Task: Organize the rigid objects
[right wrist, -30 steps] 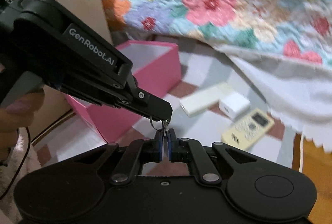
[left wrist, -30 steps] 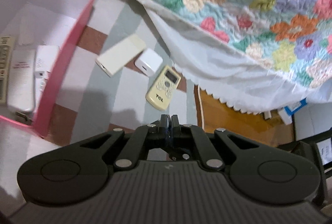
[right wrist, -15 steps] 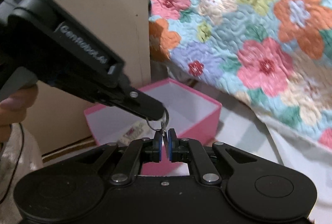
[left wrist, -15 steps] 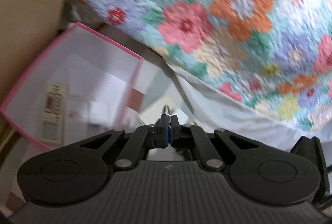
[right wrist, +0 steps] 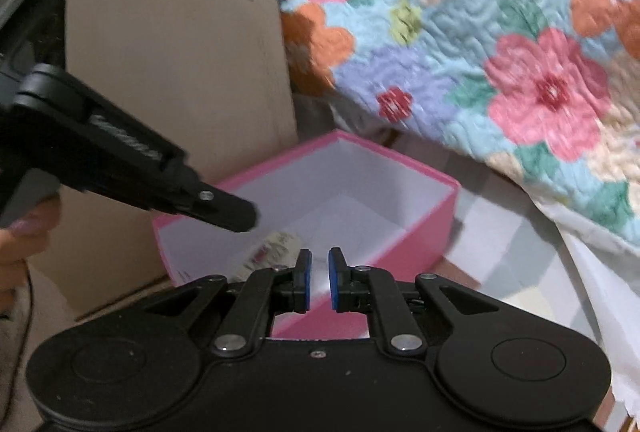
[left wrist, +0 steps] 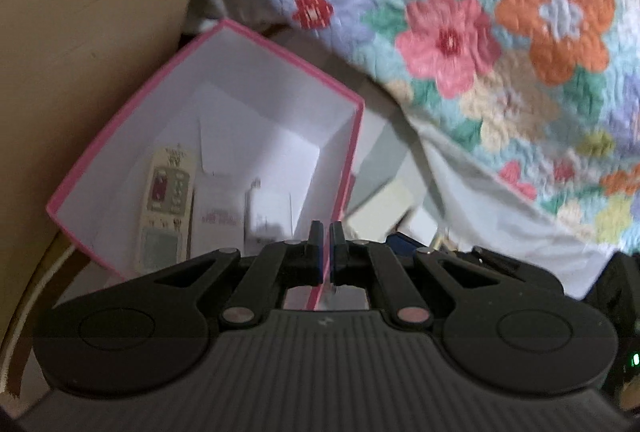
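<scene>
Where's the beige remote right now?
Left wrist view: the beige remote lies inside the pink box, along its left wall, beside a white remote.

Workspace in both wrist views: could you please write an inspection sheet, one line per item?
Surface: checked floor mat; the pink box stands on it.
Job's things: the box holds a beige remote, a white handset and a white adapter, all blurred. A cream block and a white cube lie outside, beside the box.
Clutter: nothing seen.
Grippers: left tool shut, nothing seen in it. Right tool slightly open, its jaws have just been opening, nothing between them.
Cables: a thin dark cord below the hand.
Surroundings: floral quilt, white sheet, cardboard panel behind the box.
</scene>
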Motion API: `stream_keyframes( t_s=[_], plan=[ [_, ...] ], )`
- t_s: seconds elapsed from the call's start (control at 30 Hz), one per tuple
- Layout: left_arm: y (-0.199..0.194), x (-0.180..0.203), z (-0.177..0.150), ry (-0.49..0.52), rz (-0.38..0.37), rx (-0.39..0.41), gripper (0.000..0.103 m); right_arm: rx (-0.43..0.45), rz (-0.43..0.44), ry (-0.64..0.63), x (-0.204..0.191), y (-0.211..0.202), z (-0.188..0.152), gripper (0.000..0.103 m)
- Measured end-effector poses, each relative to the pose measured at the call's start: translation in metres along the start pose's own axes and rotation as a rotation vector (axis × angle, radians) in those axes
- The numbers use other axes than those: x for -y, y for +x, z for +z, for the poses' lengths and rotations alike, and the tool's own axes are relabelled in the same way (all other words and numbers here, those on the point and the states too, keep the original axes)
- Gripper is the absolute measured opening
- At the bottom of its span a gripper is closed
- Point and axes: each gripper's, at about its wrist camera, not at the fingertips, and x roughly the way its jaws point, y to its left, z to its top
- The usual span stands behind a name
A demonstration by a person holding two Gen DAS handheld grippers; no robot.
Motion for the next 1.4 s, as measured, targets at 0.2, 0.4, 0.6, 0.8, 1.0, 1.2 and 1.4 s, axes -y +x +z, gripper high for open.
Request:
stream_keyframes(
  t_s=[0.2,0.4,0.6,0.8,1.0,1.2,1.4],
  plan=[
    [0.020,0.018,-0.014,0.064,0.006,-0.082,0.004,-0.190,0.045,-0.043,0.020,0.010,-0.031,0.037],
    [0.034,0.031,-0.024,0.109,-0.021,-0.096,0.005,-0.279,0.022,-0.090,0.028,0.048,-0.062,0.059],
    [0.040,0.030,-0.025,0.084,-0.047,-0.094,0.005,-0.272,-0.044,-0.069,0.042,0.090,-0.079,0.056],
    [0.045,0.041,-0.033,0.091,-0.071,-0.109,0.005,-0.232,-0.005,0.068,0.050,0.071,-0.078,0.006],
    [0.055,0.059,-0.047,0.115,-0.103,-0.159,0.005,-0.193,-0.022,0.315,0.072,0.028,-0.089,0.006],
    [0.067,0.071,-0.062,0.125,-0.133,-0.208,0.013,-0.159,-0.053,0.533,0.100,-0.009,-0.112,0.006],
    [0.088,0.080,-0.088,0.193,-0.121,-0.280,0.019,-0.155,-0.052,0.647,0.113,-0.026,-0.129,0.006]
  ],
)
